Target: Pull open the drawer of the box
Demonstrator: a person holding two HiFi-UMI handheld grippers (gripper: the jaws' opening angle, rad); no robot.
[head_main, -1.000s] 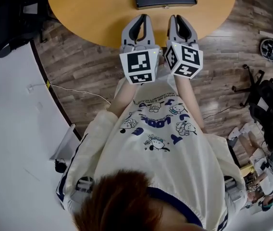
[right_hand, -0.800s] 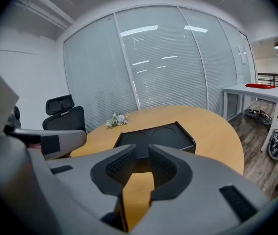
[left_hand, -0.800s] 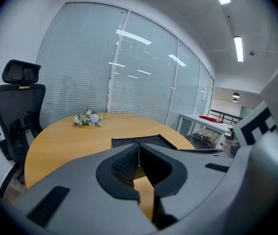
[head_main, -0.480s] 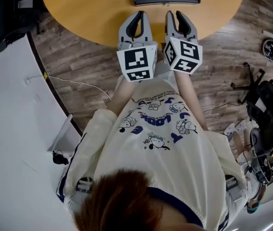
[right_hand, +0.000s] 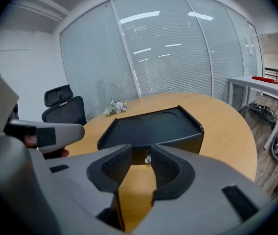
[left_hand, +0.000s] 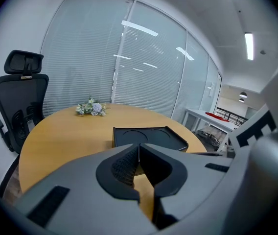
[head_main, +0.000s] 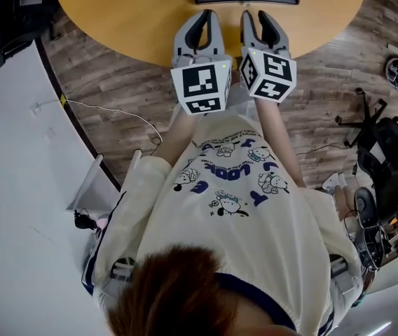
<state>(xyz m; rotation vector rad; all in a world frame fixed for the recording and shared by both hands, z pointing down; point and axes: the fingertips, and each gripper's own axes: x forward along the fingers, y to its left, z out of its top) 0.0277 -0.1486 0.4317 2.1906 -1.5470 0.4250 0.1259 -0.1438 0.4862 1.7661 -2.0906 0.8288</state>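
As my right hand-held gripper is just opening empty jaws before the box, my left hand-held gripper is hanging closed.

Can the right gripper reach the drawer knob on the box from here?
Probably yes. The right gripper has just been opening its jaws, with nothing between them; the drawer knob sits straight ahead across bare table, and the shut left gripper is off to one side.
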